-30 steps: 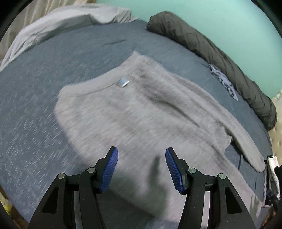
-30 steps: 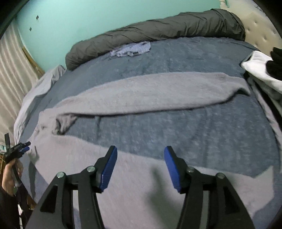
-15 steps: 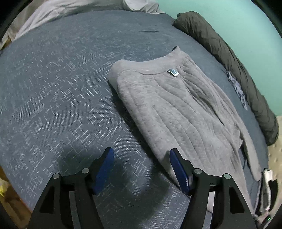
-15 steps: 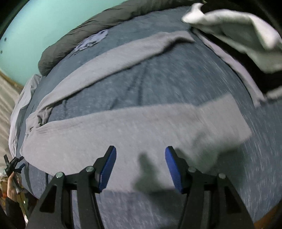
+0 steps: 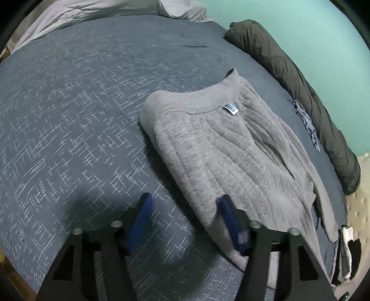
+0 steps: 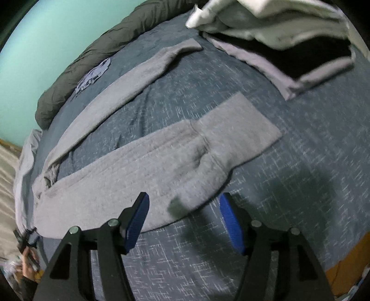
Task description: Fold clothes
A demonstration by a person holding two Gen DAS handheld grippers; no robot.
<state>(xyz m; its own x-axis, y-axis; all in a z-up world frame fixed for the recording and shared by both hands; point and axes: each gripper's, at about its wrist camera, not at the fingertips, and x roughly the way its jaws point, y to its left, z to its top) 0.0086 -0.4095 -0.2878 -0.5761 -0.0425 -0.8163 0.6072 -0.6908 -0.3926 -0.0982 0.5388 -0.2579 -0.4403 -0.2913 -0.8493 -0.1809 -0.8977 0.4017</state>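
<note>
A grey quilted sweater (image 5: 226, 150) lies flat on the dark blue bedspread (image 5: 69, 115), collar and label toward the far side. My left gripper (image 5: 185, 220) is open and empty at the sweater's near edge; its right pad (image 5: 229, 217) sits under or against the fabric edge. In the right wrist view the sweater's near sleeve (image 6: 161, 166) lies across the middle, its cuff (image 6: 245, 129) to the right, and the other sleeve (image 6: 129, 83) stretches behind. My right gripper (image 6: 185, 217) is open and empty just in front of the near sleeve.
A dark rolled duvet (image 5: 300, 81) runs along the teal wall, with a small blue-grey cloth (image 6: 94, 76) beside it. A pile of white, black and grey clothes (image 6: 289, 39) lies at the far right. A pale sheet (image 5: 92, 14) is bunched at the bed's far edge.
Both grippers have pulled back toward the bed's near side and lowered. The left one now sits at the sweater's side edge. The right one now faces the near sleeve and cuff.
</note>
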